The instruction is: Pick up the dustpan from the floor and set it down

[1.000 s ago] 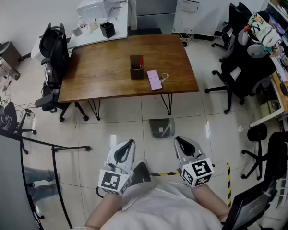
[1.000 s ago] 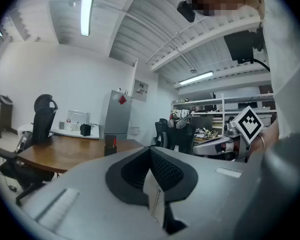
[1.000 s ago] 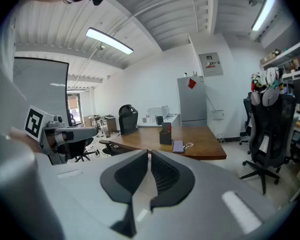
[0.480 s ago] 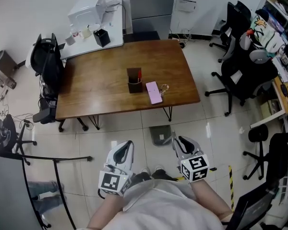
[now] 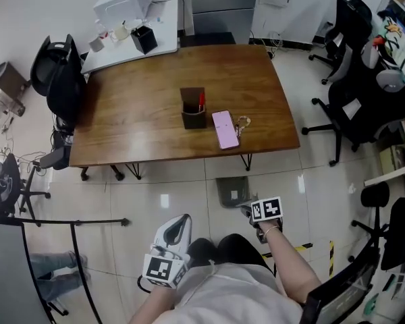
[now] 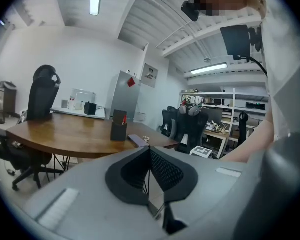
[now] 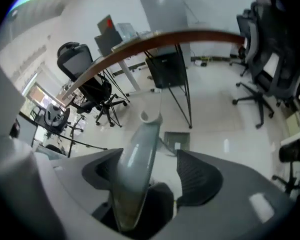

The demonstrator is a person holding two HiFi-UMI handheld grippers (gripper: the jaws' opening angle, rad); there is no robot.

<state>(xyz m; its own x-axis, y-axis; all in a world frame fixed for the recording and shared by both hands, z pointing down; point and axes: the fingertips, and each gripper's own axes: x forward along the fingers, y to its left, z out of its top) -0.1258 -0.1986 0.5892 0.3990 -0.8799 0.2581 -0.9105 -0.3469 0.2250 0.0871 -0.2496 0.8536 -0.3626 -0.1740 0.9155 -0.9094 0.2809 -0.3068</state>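
The grey dustpan (image 5: 231,191) lies on the tiled floor just in front of the wooden table. My right gripper (image 5: 247,212) reaches down to its handle, marker cube upward. In the right gripper view the pale handle (image 7: 137,154) runs up between the jaws of that gripper (image 7: 147,156), close to the left pad and apart from the right one. The jaws are opening and the pan (image 7: 176,140) rests on the floor beyond. My left gripper (image 5: 181,219) hangs at the left, shut and empty; its view shows the jaws (image 6: 149,149) meeting.
The wooden table (image 5: 128,133) bears a pen holder (image 5: 194,109), a pink phone (image 5: 225,129) and keys. Its thin black legs (image 7: 185,99) stand just behind the dustpan. Office chairs (image 5: 364,100) are at the right and one (image 5: 57,73) at the left. Yellow-black tape (image 5: 304,248) marks the floor.
My right gripper has dropped steeply toward the floor and tipped downward onto the dustpan handle, and its jaws have parted. The left gripper has sunk a little.
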